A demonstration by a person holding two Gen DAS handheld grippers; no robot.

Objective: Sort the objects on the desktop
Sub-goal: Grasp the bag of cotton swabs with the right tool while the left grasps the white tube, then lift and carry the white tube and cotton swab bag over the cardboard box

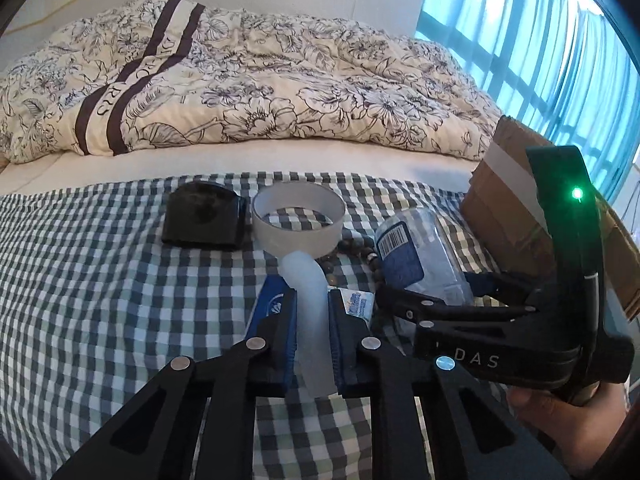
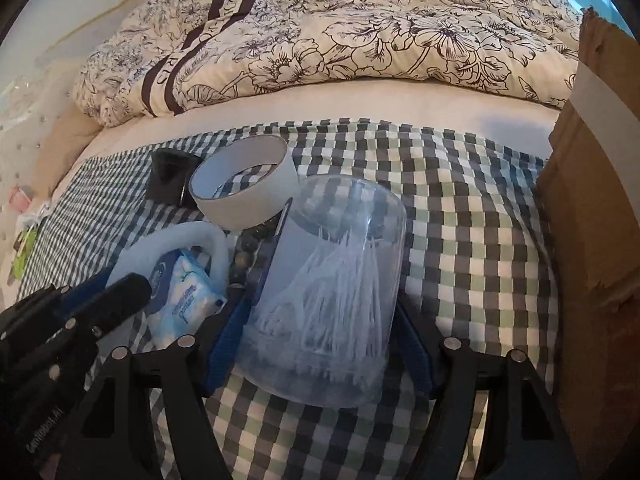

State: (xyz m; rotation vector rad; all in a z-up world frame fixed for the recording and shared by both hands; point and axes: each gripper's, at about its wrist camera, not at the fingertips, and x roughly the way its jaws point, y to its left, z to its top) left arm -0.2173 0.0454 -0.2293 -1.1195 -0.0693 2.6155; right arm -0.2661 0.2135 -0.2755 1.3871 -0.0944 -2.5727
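Two grippers meet over a checked cloth (image 1: 100, 264) of blue, grey and pale green squares, spread on a bed in front of a rumpled cream quilt (image 1: 280, 92) printed with dark line-drawn flowers. We see the left gripper (image 1: 312, 312) clamped on a pale, translucent curved tube (image 1: 310, 300) of soft rubbery look, its blue-padded fingers (image 1: 286, 320) pressed to either side. Our right gripper (image 2: 320, 320) grips a clear plastic cylinder (image 2: 328, 280) filled with thin white sticks; the jar leans between the blue pads, its base towards the camera, a dark blue barcode label on one side. Just behind the tube stands a white roll of tape (image 1: 298, 216), hollow and smooth, and beside it a glossy black boxy object (image 1: 204, 216). Dark wooden beads (image 1: 356, 252) lie between roll and jar. A small blue-and-white tissue packet (image 2: 188, 296) rests beneath the tube. A brown cardboard box (image 2: 592, 200) with a white tape strip stands at the right.
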